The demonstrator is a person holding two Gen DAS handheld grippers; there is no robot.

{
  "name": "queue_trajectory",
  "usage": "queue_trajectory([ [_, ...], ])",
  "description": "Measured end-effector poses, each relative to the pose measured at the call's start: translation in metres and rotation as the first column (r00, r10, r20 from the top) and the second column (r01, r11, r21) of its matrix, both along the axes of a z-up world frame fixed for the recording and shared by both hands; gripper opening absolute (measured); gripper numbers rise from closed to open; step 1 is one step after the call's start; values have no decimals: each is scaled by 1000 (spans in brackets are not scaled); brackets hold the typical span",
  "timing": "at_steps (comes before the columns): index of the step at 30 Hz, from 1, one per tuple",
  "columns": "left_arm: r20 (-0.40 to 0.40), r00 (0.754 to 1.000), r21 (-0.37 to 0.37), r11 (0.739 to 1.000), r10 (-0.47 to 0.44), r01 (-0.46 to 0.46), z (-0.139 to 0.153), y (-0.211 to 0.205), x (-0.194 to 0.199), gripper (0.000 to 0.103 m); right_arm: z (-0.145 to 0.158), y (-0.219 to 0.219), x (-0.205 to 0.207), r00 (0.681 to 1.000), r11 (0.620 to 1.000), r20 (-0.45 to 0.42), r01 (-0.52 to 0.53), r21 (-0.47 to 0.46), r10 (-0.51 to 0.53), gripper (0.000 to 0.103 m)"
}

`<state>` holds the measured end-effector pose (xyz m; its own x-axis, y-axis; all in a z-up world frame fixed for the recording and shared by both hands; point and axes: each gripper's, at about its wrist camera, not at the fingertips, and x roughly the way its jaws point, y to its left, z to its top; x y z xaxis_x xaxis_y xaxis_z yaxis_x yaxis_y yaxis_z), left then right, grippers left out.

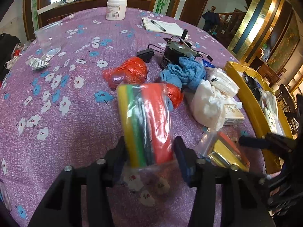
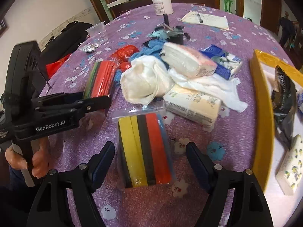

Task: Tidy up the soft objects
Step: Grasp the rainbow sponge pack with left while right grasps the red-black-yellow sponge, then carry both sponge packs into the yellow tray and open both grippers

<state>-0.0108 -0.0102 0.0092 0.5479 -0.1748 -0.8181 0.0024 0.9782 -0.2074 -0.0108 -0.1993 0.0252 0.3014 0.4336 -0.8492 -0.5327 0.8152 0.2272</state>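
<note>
A bagged pack of coloured cloths (image 2: 144, 149) is seen flat on the purple tablecloth (image 2: 236, 141), directly between the parted jaws of the right gripper (image 2: 150, 161), its long axis running forward along the fingers; no pad contact is evident. A second, similar pack (image 1: 146, 124) is framed by the left gripper (image 1: 149, 156), jaws apart, pads just beside its sides. The yellow tray (image 2: 262, 113) lies to the right, nearer the right hand
</note>
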Motion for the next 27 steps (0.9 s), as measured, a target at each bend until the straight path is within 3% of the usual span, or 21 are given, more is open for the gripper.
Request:
queue_trajectory([
  [1, 1, 1000, 9, 1000, -5, 5, 0, -3, 3, 56, 0, 0, -4, 999, 1000, 36, 8, -18, -7, 53],
  [3, 9, 1000, 25, 1000, 8, -8, -1, -6, 5, 56, 1, 0, -7, 999, 1000, 54, 10, -23, -9, 50],
  [4, 11, 1000, 24, 1000, 15, -15, -1, -6, 5, 55, 3, -2, -8, 999, 1000, 44, 10, 2, -10, 50],
  [5, 17, 1000, 19, 1000, 23, -24, -1, -5, 5, 45, 4, -4, -10, 999, 1000, 44, 11, 15, -12, 50],
  [6, 20, 999, 10, 1000, 27, -27, 0, -3, 4, 42, 5, -5, -13, 999, 1000, 51, 14, 21, -15, 50],
  [17, 101, 995, -44, 999, 5, 0, 25, -5, -19, 42, 23, -22, -30, 997, 990, 78, 16, 141, -27, 49],
  [27, 131, 989, -27, 997, -65, 69, 45, -37, -23, 42, 48, -69, -34, 984, 964, 116, 105, 243, -136, 49],
])
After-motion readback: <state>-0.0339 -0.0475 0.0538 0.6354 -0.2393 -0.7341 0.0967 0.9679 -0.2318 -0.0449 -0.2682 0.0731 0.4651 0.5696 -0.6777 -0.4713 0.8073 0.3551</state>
